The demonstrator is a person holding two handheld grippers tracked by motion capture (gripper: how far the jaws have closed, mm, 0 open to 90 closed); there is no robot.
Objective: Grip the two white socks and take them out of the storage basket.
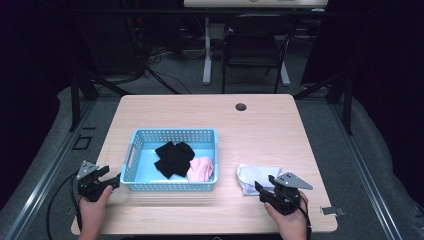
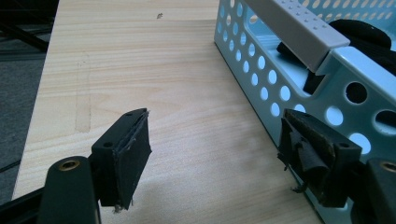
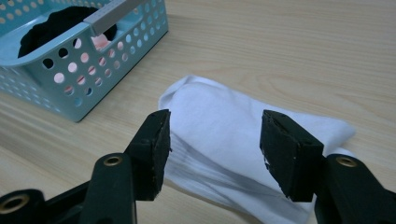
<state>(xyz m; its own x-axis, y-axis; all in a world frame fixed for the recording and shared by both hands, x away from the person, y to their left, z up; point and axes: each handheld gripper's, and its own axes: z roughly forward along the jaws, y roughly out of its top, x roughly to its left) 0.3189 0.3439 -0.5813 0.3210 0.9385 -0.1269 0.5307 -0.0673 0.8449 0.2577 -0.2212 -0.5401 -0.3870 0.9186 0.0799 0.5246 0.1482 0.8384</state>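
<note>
**Two tools poised, one sock left outside the basket**

Hands at the bottom of the high view each hold a tool; the right tool [image 1: 265,190] sits low right, spread wide and empty, its jaws framing the white sock [image 3: 233,135] lying flat on the surface [image 1: 260,125], likely lined up for a pick; the left tool [image 2: 219,154] is also spread wide and holds nothing, one jaw close against the wall of the blue basket [image 1: 145,186] at centre frame, perhaps to steady it; black socks [image 1: 172,157] and a pink sock [image 1: 201,169] already lie inside.
</note>
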